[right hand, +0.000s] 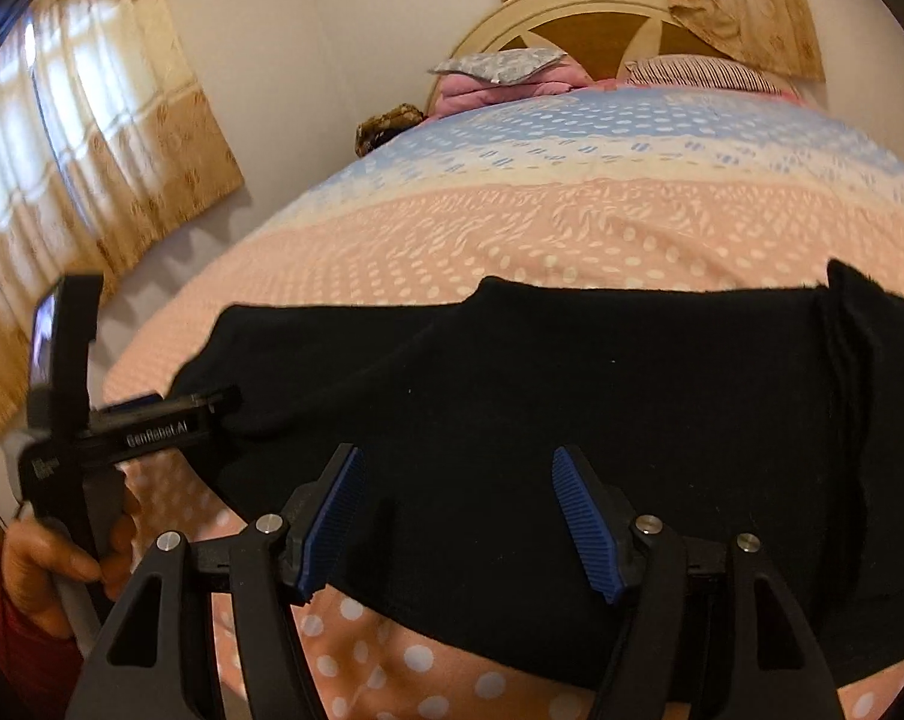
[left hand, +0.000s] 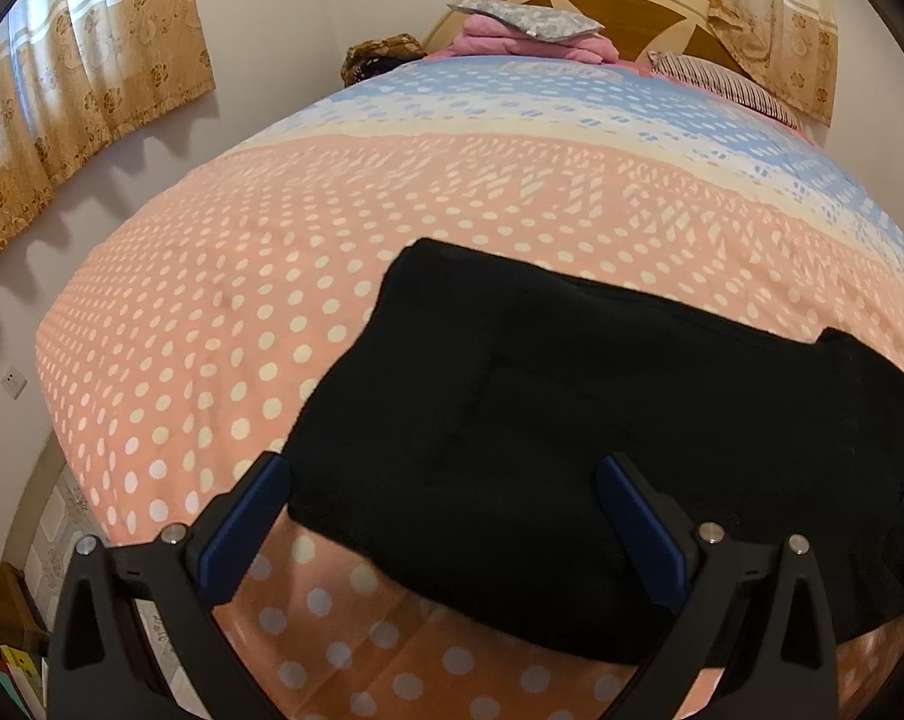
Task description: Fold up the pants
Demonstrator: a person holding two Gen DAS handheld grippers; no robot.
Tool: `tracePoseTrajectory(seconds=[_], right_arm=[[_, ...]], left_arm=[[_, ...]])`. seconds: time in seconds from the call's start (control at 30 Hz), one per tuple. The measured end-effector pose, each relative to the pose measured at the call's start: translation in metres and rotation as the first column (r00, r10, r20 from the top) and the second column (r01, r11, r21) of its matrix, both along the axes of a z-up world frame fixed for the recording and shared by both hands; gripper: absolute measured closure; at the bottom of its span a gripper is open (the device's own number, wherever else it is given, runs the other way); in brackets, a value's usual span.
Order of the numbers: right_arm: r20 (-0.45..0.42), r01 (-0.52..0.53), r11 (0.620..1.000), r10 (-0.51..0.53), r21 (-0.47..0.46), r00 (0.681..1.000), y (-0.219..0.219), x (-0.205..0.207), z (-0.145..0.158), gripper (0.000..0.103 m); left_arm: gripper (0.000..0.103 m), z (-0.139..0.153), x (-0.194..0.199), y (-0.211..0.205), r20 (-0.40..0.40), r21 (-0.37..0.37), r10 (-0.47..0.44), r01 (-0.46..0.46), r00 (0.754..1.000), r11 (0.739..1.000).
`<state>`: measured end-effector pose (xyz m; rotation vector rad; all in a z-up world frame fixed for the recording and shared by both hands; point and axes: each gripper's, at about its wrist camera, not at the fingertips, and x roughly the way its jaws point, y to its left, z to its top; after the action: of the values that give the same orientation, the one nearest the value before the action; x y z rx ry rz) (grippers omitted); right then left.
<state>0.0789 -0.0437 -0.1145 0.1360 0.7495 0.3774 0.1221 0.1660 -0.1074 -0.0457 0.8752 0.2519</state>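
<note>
Right wrist view: black pants (right hand: pixel 541 420) lie on the bed (right hand: pixel 511 222); right gripper (right hand: pixel 457 516) jaws spread above them, left gripper (right hand: pixel 212 402) apparently spread too.

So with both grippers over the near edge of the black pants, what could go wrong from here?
1. The black fabric pants and polka-dot bedspread lie flush; either pad may pinch both.
2. The left gripper straddles only the corner, so layers may slip.
3. The right gripper and left work close and could collide.
</note>
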Motion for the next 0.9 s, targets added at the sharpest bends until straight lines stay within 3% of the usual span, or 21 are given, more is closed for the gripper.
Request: tracePoseTrajectory(seconds=[0.13, 0.23, 0.4, 0.6, 0.73, 0.9], right_arm=[[0.007, 0.01, 1.0, -0.01, -0.01, 1.0, 0.002, -0.001, -0.001, 0.033], [0.004, 0.011, 1.0, -0.01, -0.017, 1.0, 0.003, -0.001, 0.0, 0.033], [0.001, 0.014, 1.0, -0.014, -0.015, 1.0, 0.002, -0.001, 0.001, 0.033], [0.002, 0.013, 1.0, -0.013, -0.02, 1.0, 0.005, -0.001, 0.0, 0.029], [0.0, 0.014, 0.999, -0.014, -0.029, 1.0, 0.007, 0.0, 0.0, 0.029], [-0.006, 0.02, 1.0, -0.02, -0.009, 1.0, 0.007, 0.001, -0.001, 0.029]], left_arm=[[0.0, -0.002, 0.002, 0.002, 0.014, -0.016, -0.013, 0.013, 1.0, 1.0], [0.0, 0.003, -0.004, 0.017, 0.044, -0.089, -0.037, 0.041, 0.998, 0.995], [0.0, 0.012, -0.017, 0.051, 0.102, -0.123, 0.018, -0.006, 0.995, 0.992], [0.005, 0.002, -0.014, 0.058, 0.059, -0.209, 0.048, -0.035, 0.997, 0.977], [0.008, -0.006, -0.009, 0.04, 0.023, -0.186, 0.041, -0.036, 0.999, 0.982], [0.025, -0.003, -0.008, 0.028, 0.038, -0.16, 0.015, -0.009, 0.999, 0.987]])
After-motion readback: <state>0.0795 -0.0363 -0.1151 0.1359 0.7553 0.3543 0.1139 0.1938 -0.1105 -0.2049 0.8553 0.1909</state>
